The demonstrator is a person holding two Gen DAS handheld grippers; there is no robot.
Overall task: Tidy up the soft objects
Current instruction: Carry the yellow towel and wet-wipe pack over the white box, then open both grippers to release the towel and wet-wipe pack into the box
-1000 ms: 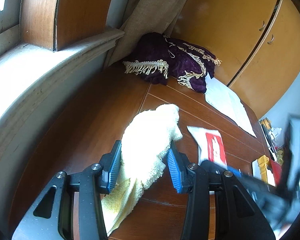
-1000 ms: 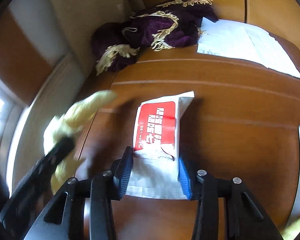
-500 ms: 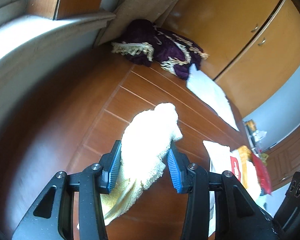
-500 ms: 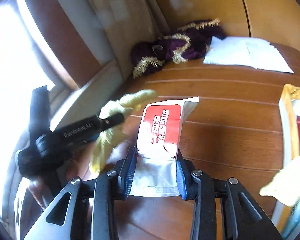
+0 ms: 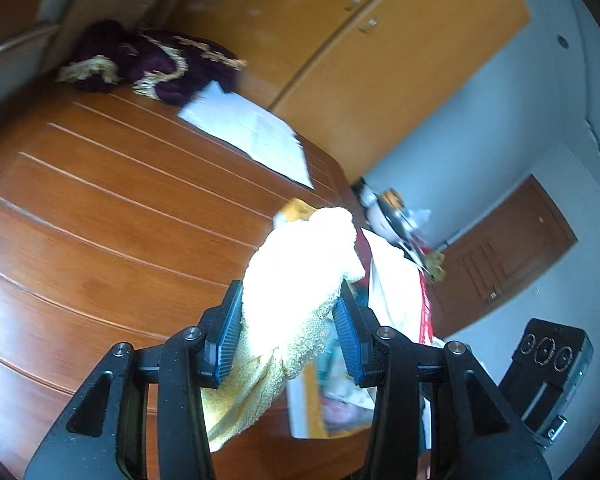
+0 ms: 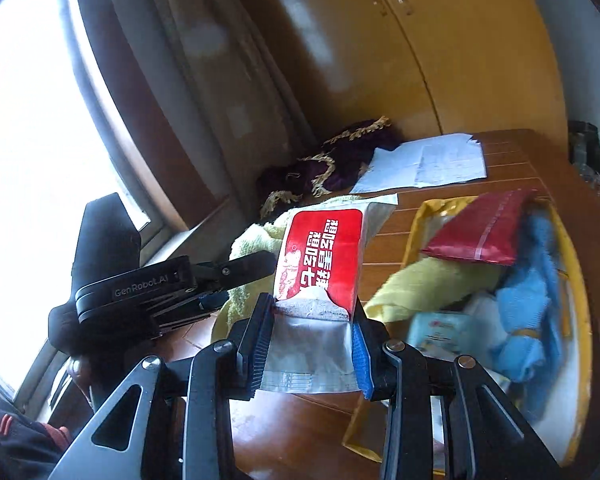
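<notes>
On the table (image 6: pixel 512 160), a fringed cloth (image 6: pixel 332 168) lies at the far edge by the curtain (image 6: pixel 220 80), with papers (image 6: pixel 424 162) just right of it. A tray (image 6: pixel 576 280) sits toward the right edge (towels and packets piled inside). Cupboards (image 5: pixel 340 60) stand behind the table.

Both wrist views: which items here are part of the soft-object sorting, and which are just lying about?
In the job:
- yellow towel, held by the left gripper
- red-and-white packet, held by the right gripper
- yellow bin with blue cloth and red pouch

Lying about:
- purple fringed cloth
- white papers
</notes>
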